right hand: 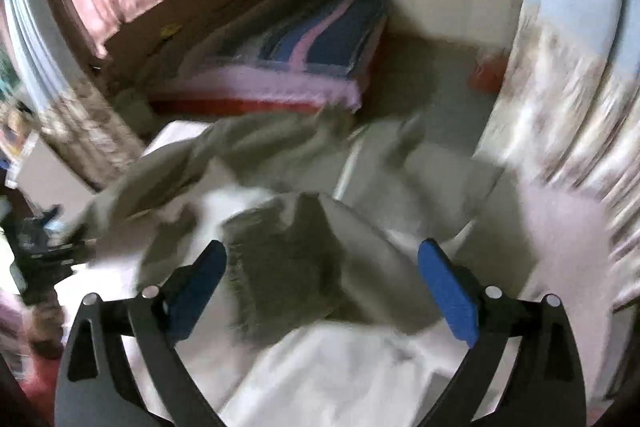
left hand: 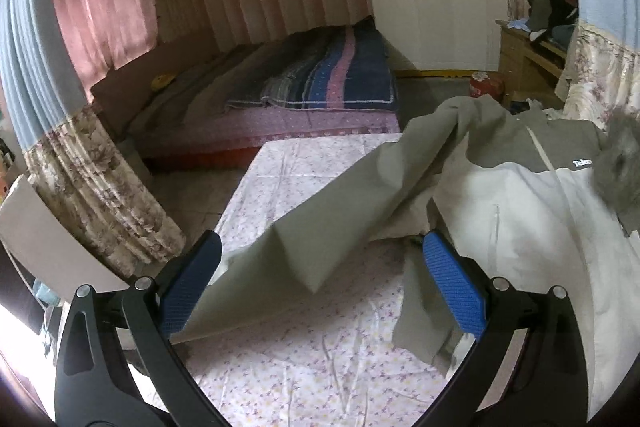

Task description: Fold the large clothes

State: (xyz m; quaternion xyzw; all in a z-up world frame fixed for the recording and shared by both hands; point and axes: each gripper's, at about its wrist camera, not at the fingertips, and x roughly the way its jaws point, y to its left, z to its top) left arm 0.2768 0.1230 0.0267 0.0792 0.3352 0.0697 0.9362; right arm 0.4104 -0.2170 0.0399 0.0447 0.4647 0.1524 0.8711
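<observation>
**Sleeve and jacket crowd a floral worktop**

A grey sleeve (left hand: 320, 211) hangs across the gap between the wide-spread left tongs (left hand: 320, 279), blocking the straight path ahead. Bare floral worktop (left hand: 304, 367) lies open below and toward the near-left corner. The jacket body (left hand: 540, 211) fills the right side. In the blurred right wrist view, a grey fur hood (right hand: 280, 267) sits between the spread right tongs (right hand: 322, 275), jacket on every side.
</observation>
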